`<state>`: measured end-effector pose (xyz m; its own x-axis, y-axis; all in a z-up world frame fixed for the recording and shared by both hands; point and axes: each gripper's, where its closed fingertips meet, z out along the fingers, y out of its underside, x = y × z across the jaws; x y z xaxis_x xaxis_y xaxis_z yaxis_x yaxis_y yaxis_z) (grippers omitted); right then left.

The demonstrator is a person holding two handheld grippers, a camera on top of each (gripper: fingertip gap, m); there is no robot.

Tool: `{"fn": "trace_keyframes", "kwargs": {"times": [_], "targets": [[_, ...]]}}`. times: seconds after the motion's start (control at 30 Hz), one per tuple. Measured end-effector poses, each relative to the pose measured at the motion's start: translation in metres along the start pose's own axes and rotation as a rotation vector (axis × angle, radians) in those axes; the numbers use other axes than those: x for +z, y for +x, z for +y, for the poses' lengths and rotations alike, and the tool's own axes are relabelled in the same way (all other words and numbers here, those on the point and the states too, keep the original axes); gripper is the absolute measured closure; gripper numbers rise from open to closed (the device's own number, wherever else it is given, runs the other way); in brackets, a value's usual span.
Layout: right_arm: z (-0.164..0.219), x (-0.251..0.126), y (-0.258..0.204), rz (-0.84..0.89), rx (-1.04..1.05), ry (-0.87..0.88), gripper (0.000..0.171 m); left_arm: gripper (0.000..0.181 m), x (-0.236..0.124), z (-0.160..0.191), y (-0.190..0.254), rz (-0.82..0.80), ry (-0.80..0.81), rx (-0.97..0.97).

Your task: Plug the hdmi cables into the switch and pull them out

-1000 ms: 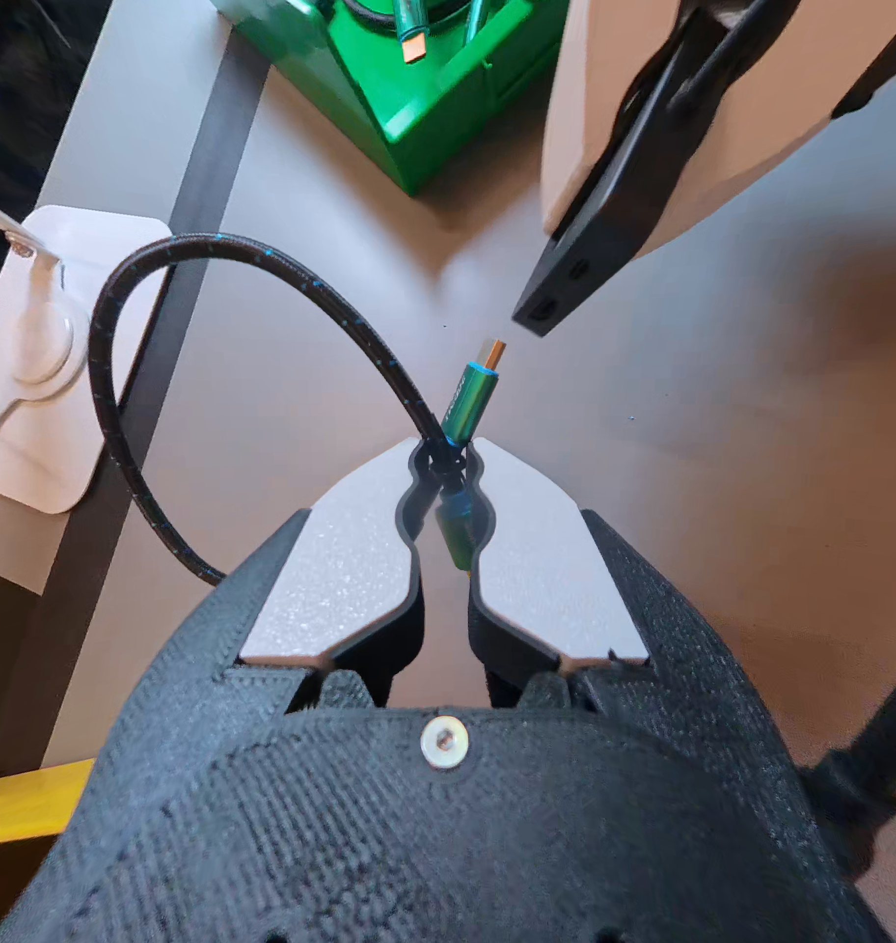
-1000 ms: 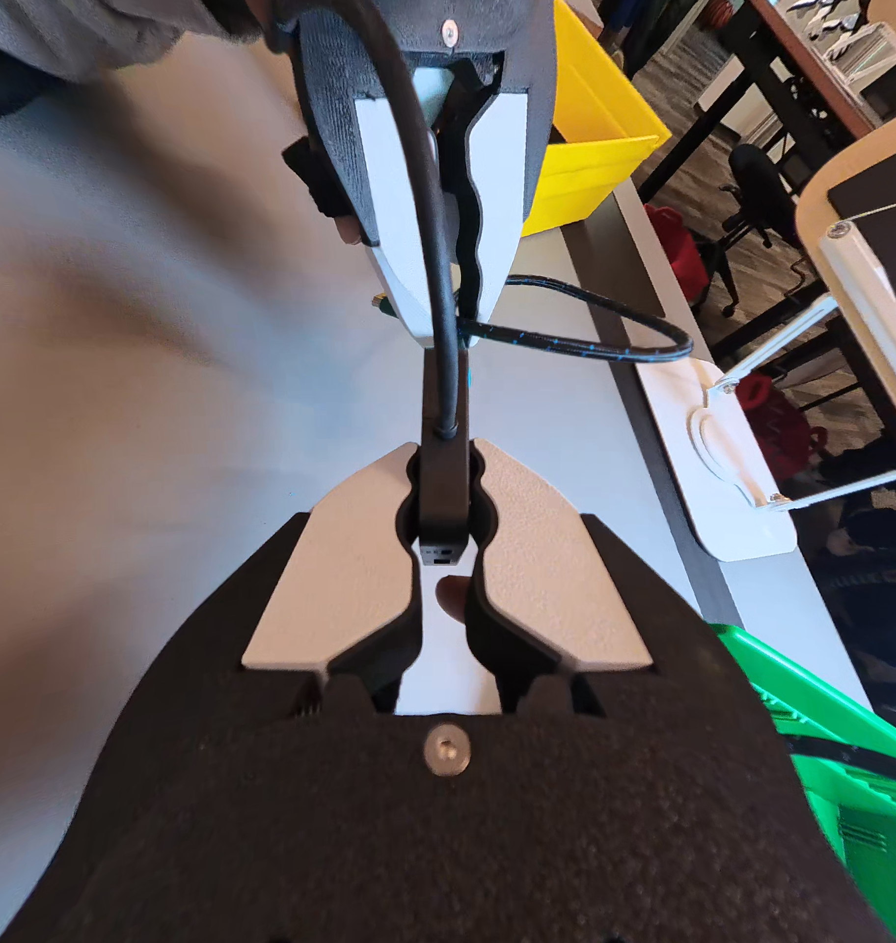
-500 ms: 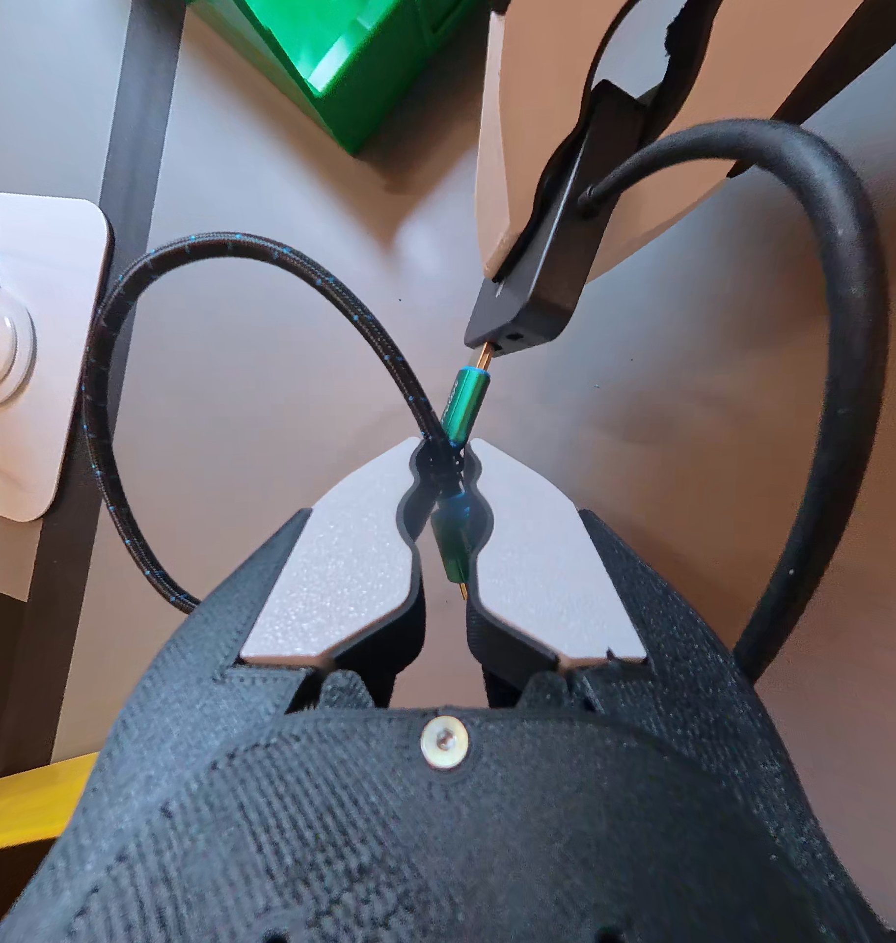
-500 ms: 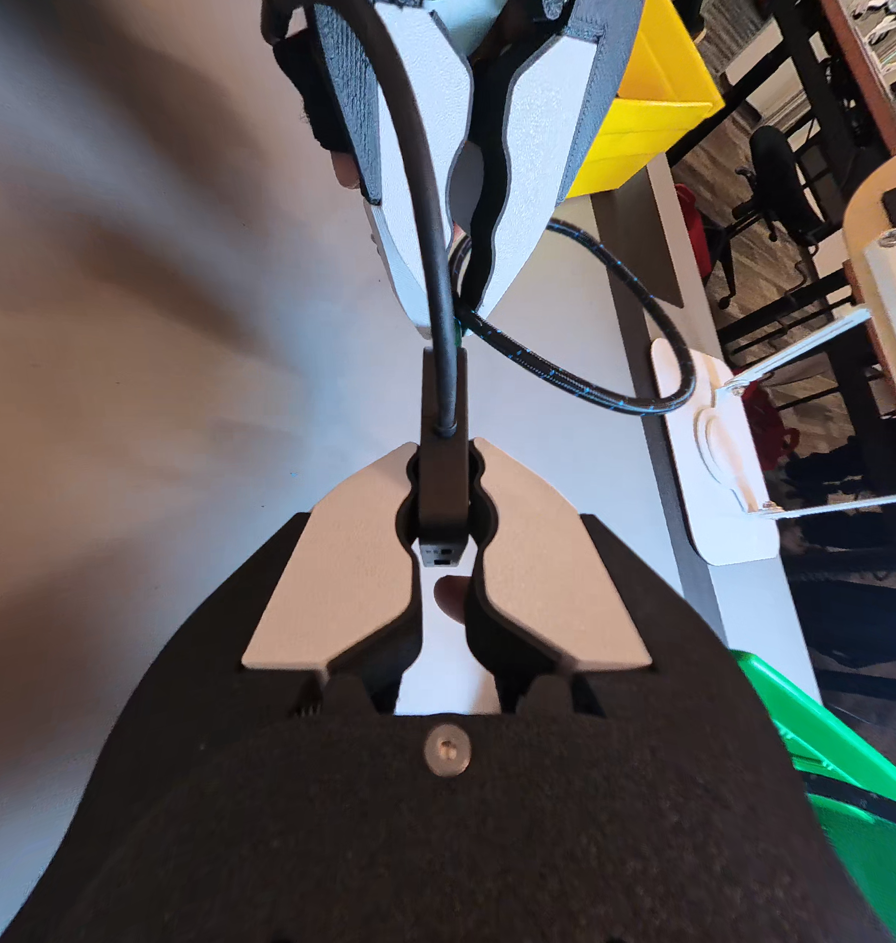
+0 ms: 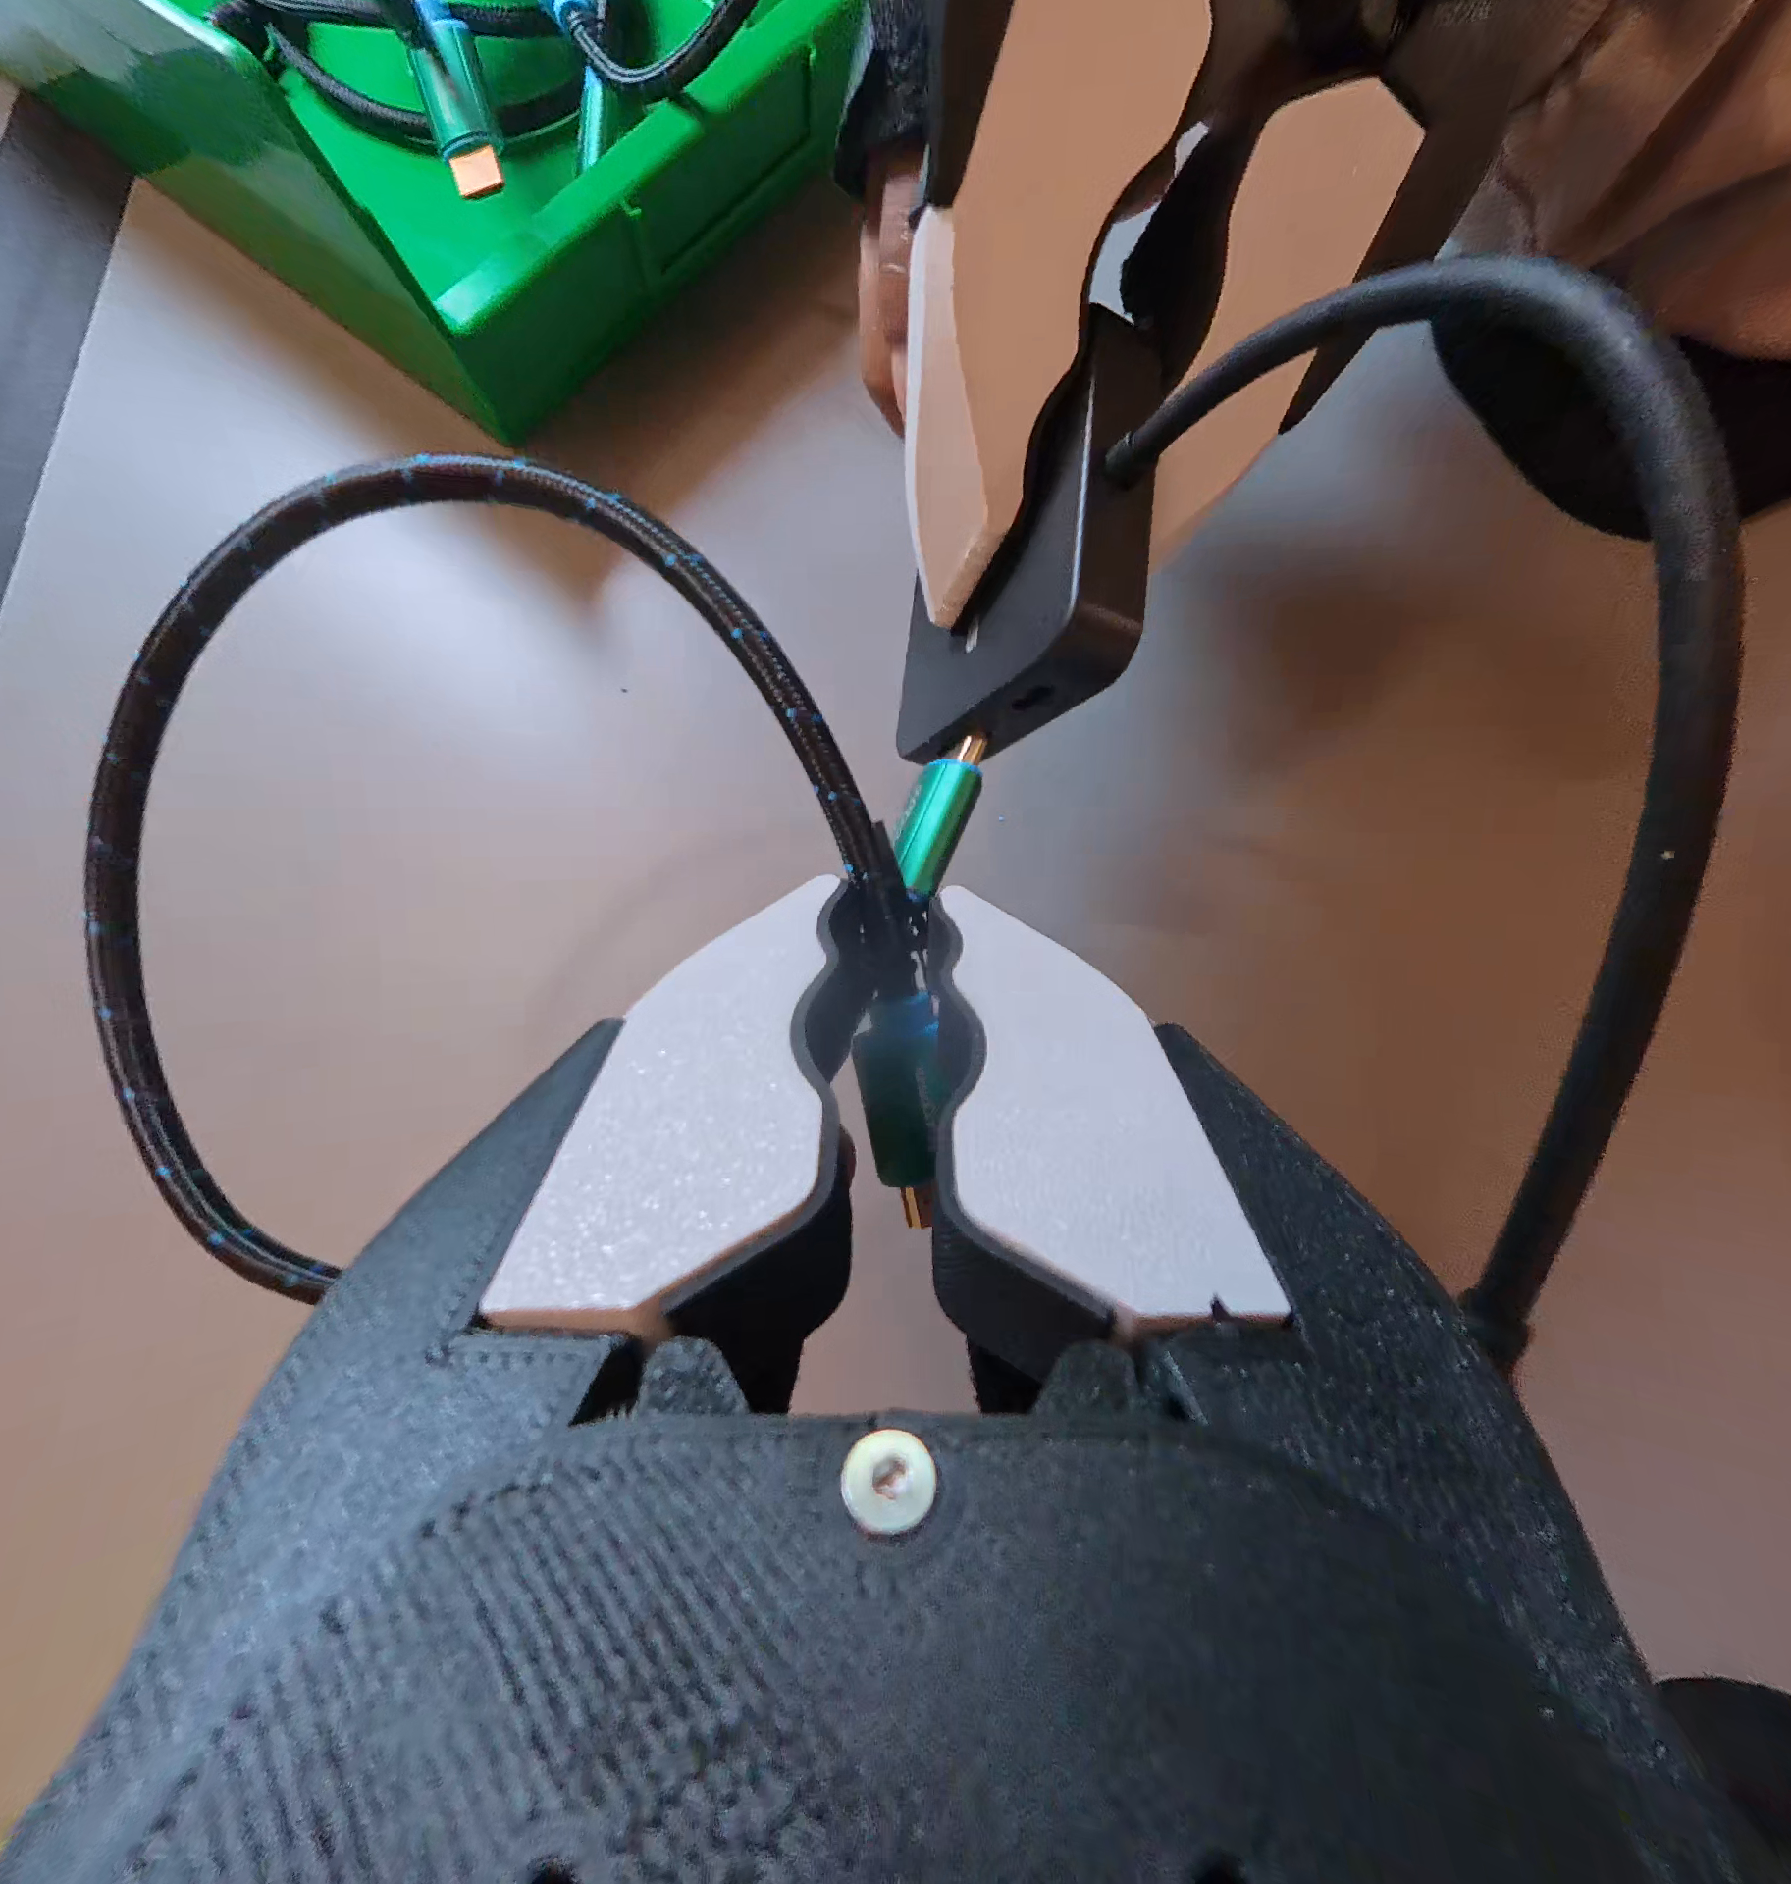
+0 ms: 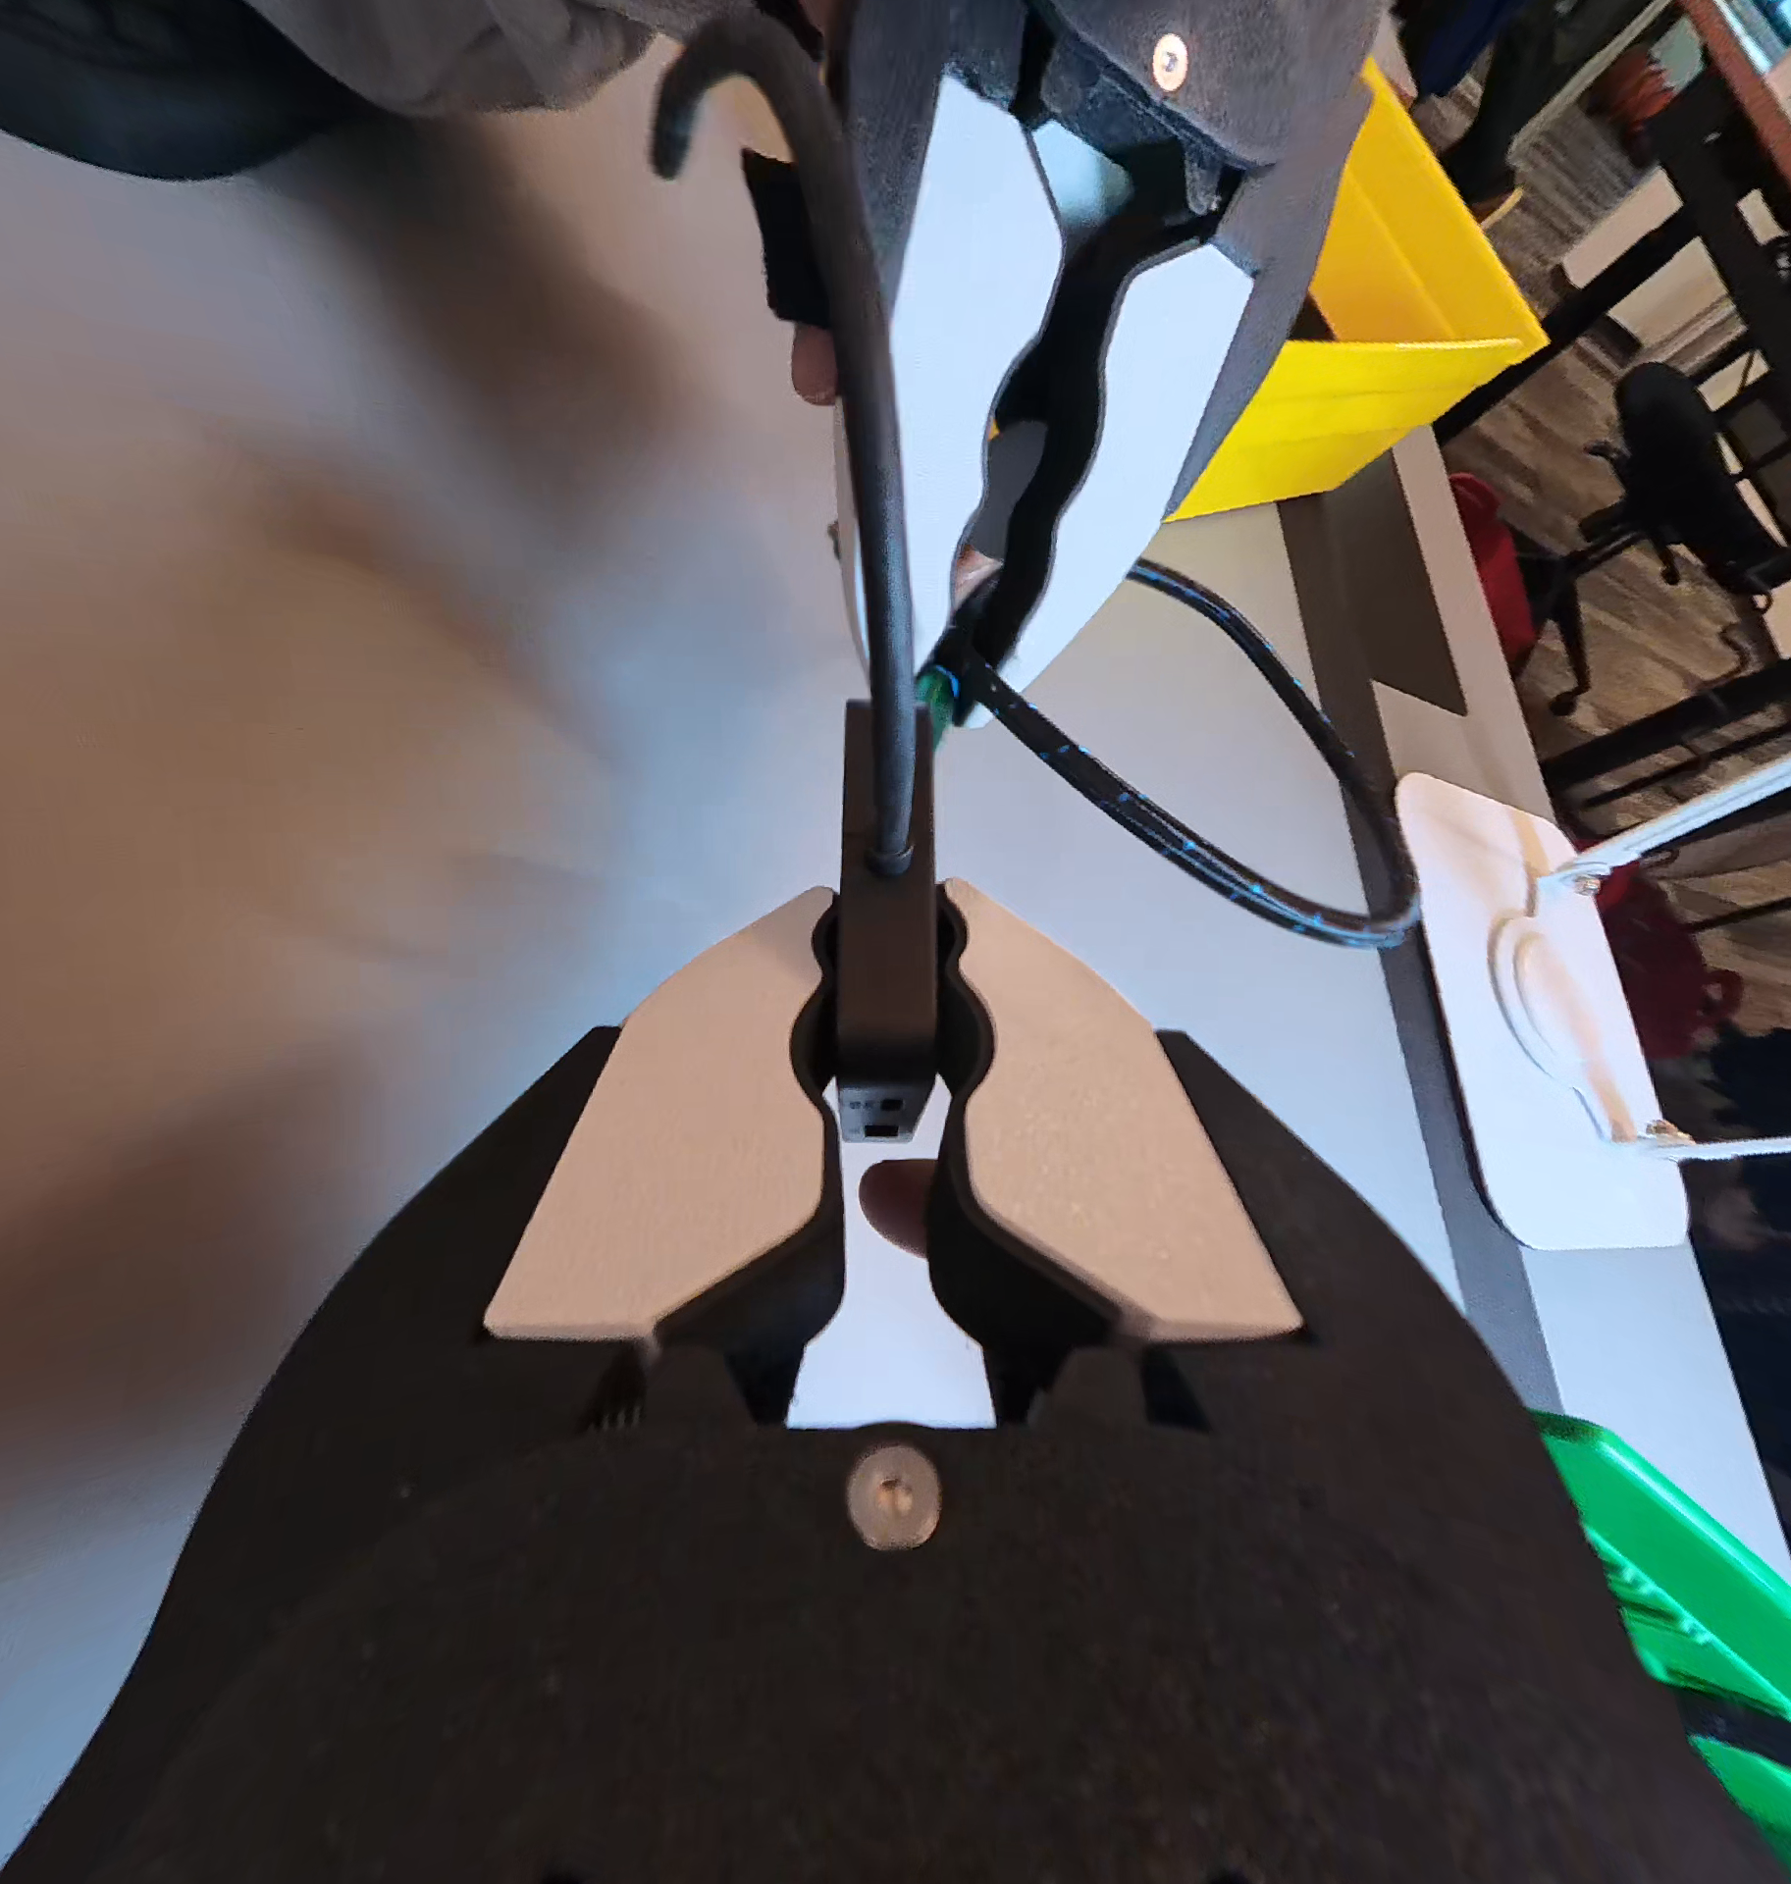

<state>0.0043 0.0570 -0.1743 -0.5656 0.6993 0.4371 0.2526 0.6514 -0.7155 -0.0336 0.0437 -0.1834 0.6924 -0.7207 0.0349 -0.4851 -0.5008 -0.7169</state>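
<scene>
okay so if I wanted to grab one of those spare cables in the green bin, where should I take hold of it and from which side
Probably by a plug shell. In the green bin, one spare cable shows a rigid teal shell with a copper tip, lying near the top of the tangle. Come from above, through the bin's open top, closing across the shell's narrow width; the braided cords would likely slip or drag others.

The left black-bodied, white-fingered tool is clamped tight at its tips and aimed up toward the right tool, likewise pinched closed, the two facing nose to nose just apart, a fingertip showing under the right one.
</scene>
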Motion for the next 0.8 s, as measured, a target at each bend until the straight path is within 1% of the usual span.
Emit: {"fn": "trace_keyframes", "kwargs": {"times": [0.07,0.13,0.2,0.23,0.3,0.4,0.47,0.57,0.67,0.73,0.8], "targets": [[0.002,0.002,0.003,0.034,-0.020,-0.041,0.158,0.169,0.000,-0.002,-0.007,-0.015,0.022,-0.072],[0.009,0.005,0.000,0.024,-0.038,-0.109,0.158,0.168,0.007,0.004,-0.008,-0.055,-0.039,-0.068],[0.015,0.006,0.008,0.080,-0.024,-0.139,0.158,0.169,0.010,0.008,-0.010,-0.094,-0.079,-0.064],[0.014,0.003,0.017,0.126,-0.004,-0.127,0.158,0.169,0.010,0.005,-0.011,-0.080,-0.055,-0.103],[0.011,-0.001,0.023,0.144,0.007,-0.114,0.158,0.170,0.010,-0.001,-0.010,-0.045,-0.006,-0.151],[0.014,0.000,0.012,0.088,-0.024,-0.137,0.158,0.170,0.015,0.005,-0.002,-0.048,-0.068,-0.052],[0.016,-0.002,0.010,0.066,-0.030,-0.133,0.158,0.170,0.017,0.003,0.001,-0.028,-0.058,-0.054],[0.016,-0.001,-0.001,-0.007,-0.042,-0.139,0.158,0.170,0.016,0.006,0.007,-0.013,-0.093,0.009],[0.016,0.003,-0.004,-0.019,-0.040,-0.134,0.158,0.170,0.015,0.011,0.008,-0.002,-0.118,0.028],[0.014,0.004,-0.007,-0.035,-0.028,-0.117,0.158,0.170,0.014,0.009,0.013,0.015,-0.099,0.075],[0.014,0.005,-0.005,-0.013,-0.042,-0.124,0.158,0.169,0.013,0.009,0.013,0.005,-0.110,0.083]]}}
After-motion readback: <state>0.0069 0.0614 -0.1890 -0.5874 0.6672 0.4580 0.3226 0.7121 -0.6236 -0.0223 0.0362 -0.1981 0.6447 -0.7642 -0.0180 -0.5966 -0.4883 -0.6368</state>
